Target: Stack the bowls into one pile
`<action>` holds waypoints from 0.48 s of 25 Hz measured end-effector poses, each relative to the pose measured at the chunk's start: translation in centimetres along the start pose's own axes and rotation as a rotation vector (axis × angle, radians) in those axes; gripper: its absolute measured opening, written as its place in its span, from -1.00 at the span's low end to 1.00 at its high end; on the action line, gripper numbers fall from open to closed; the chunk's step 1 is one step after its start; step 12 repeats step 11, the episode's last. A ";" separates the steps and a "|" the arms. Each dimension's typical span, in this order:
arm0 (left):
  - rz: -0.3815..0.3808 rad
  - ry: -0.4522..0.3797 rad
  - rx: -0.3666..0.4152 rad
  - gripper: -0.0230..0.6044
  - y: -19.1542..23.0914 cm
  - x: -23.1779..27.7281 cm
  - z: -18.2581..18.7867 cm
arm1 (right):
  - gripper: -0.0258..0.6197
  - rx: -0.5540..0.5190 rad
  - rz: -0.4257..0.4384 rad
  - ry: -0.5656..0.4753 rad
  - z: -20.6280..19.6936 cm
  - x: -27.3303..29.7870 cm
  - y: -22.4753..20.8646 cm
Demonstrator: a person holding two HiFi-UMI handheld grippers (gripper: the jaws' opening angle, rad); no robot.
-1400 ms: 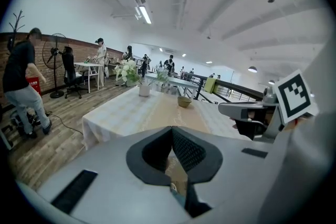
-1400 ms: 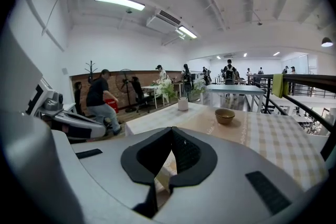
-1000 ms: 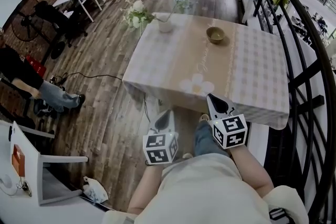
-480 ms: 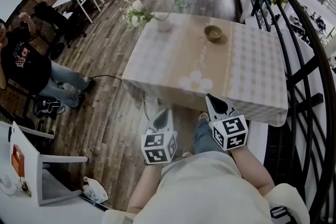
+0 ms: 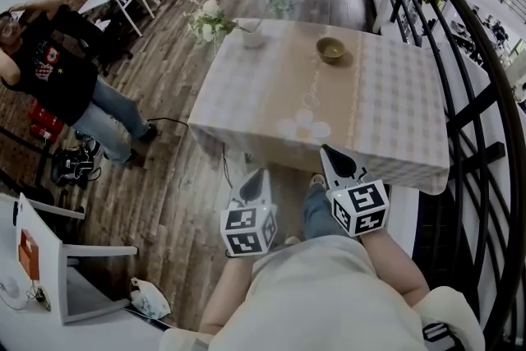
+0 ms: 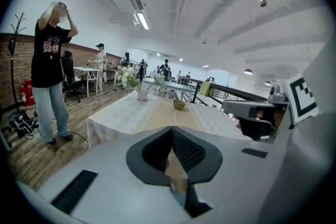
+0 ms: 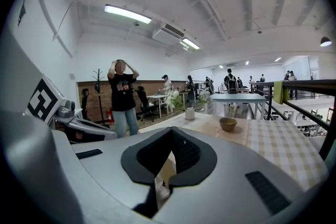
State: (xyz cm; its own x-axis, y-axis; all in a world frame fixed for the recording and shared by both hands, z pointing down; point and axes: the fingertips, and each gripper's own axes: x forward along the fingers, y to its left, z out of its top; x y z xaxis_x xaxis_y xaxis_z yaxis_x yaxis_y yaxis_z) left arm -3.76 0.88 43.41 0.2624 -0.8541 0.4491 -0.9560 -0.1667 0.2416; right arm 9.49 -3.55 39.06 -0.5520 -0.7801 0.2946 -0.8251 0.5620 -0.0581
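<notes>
A small olive-brown bowl (image 5: 331, 50) stands on the far side of the checked tablecloth (image 5: 394, 111); whether it is one bowl or a pile I cannot tell. It also shows as the bowl (image 6: 179, 104) in the left gripper view and the bowl (image 7: 228, 124) in the right gripper view. My left gripper (image 5: 257, 175) and right gripper (image 5: 327, 150) are held side by side in front of the table's near edge, well short of the bowl. The left gripper (image 6: 171, 127) and the right gripper (image 7: 172, 129) are both shut with nothing in them.
A white vase of flowers (image 5: 251, 35) stands at the table's far left corner. A black railing (image 5: 472, 94) runs along the right. A person (image 5: 62, 66) stands on the wooden floor at the left. A white chair (image 5: 57, 259) is at lower left.
The person at the left has stood up and stepped closer, arms raised to the head. The view has shifted slightly. Both grippers stay shut and about where they were.
</notes>
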 end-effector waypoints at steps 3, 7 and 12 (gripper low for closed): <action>-0.001 0.001 0.002 -0.92 -0.1 0.0 -0.1 | -0.92 0.002 -0.002 -0.005 0.0 -0.2 0.0; -0.005 0.005 0.003 -0.92 -0.4 0.0 -0.4 | -0.92 0.004 -0.007 -0.009 -0.2 -0.5 0.0; -0.009 0.006 0.006 -0.92 -0.4 0.0 -0.4 | -0.92 0.006 -0.007 -0.012 -0.1 -0.6 0.1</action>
